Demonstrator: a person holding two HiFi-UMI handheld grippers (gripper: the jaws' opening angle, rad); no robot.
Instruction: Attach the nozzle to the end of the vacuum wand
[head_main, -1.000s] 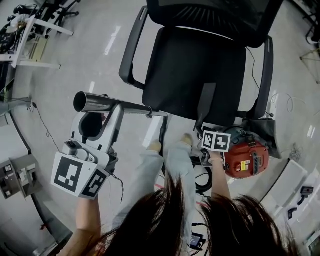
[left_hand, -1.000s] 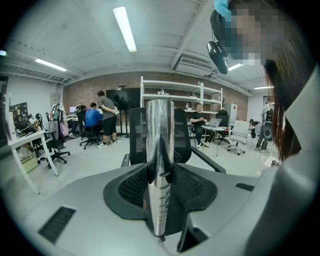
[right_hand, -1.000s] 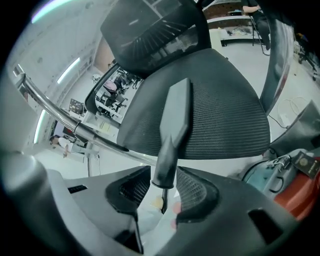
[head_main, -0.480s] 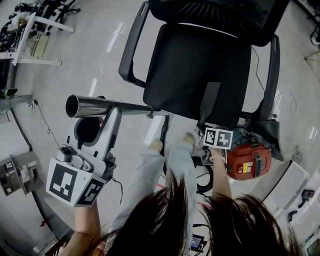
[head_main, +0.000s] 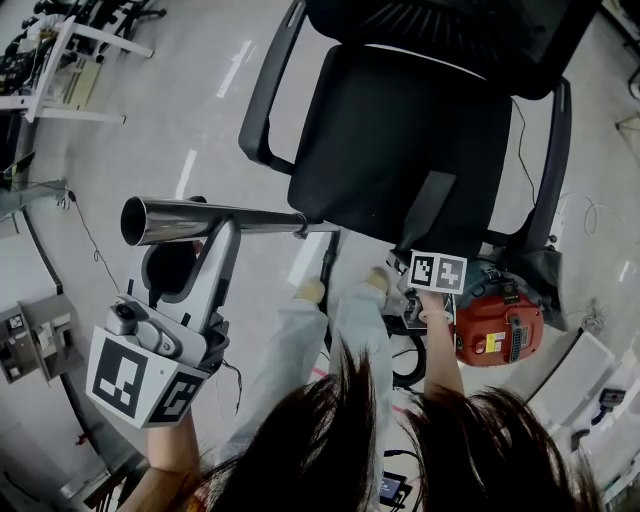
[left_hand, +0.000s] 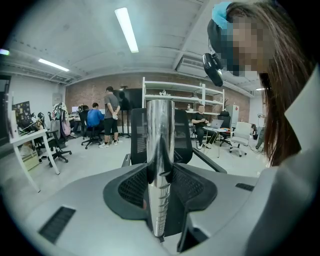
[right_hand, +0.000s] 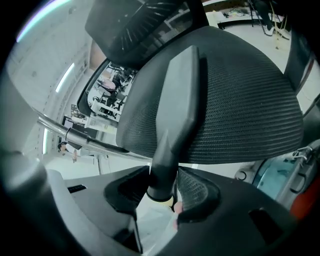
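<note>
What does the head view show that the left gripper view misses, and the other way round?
Only the head view shows the dark nozzle lying on the black office chair and the red vacuum body on the floor beside it. Only the left gripper view shows the room beyond: people near desks, white shelving and ceiling lights. Both show the shiny wand clamped in the left gripper, and that chair.

One near chair; one nozzle over its seat, one wand left of it, one vacuum beside it.
</note>
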